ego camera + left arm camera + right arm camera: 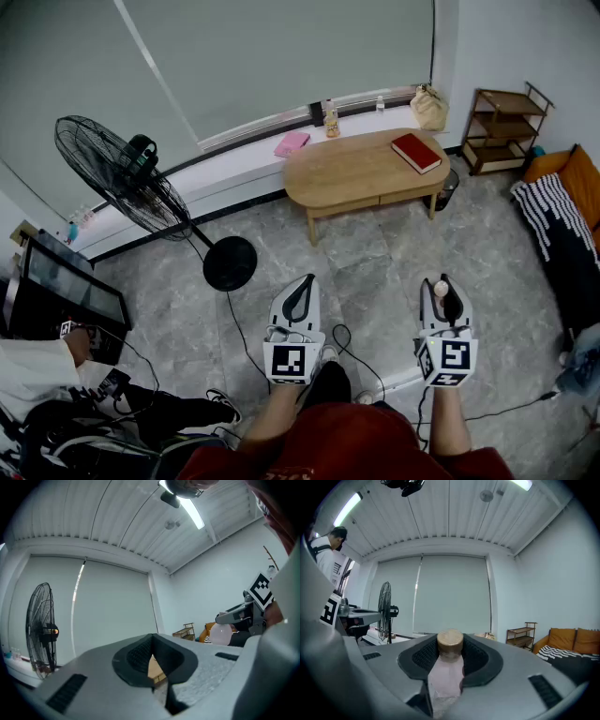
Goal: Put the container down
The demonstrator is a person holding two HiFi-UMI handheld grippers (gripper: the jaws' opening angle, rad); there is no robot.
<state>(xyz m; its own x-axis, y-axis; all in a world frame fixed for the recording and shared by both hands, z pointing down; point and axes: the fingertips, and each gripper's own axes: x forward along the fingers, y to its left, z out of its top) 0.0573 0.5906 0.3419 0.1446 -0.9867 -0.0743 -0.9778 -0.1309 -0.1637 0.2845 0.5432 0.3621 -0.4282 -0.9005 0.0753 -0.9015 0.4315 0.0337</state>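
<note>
1. Red-clothed lap and two bare forearms fill the bottom edge of the head view, each arm reaching forward to a white handheld gripper with a black-and-white marker cube at its rear.
2. On the person's right, the right gripper [445, 281] is clamped on a pale pink translucent container [440, 289] with a round tan lid [450, 641]. In the right gripper view, the black ribbed pads [480, 658] press the container [446, 677] from both sides, with the lid rising just above them.
3. That container is held in the air over the grey stone-tile floor [375, 272], well apart from the oval light-wood coffee table [356, 173].
4. The left gripper [298, 292] is clenched with nothing in it. In its own view the jaws [152, 660] meet at the tips, and only a small gap between the pads shows a bit of the wooden table.
5. From the left gripper view, the right gripper [239, 616] and the pink container [220, 633] appear at the right side.
6. A red book [415, 152] lies on the table's right end.
7. A black pedestal fan [127, 173] stands on the floor to the left.
8. A wooden shelf rack [503, 128] stands in the far right corner.
9. An orange sofa [577, 178] with a black-and-white striped blanket [553, 220] is along the right edge.
</note>
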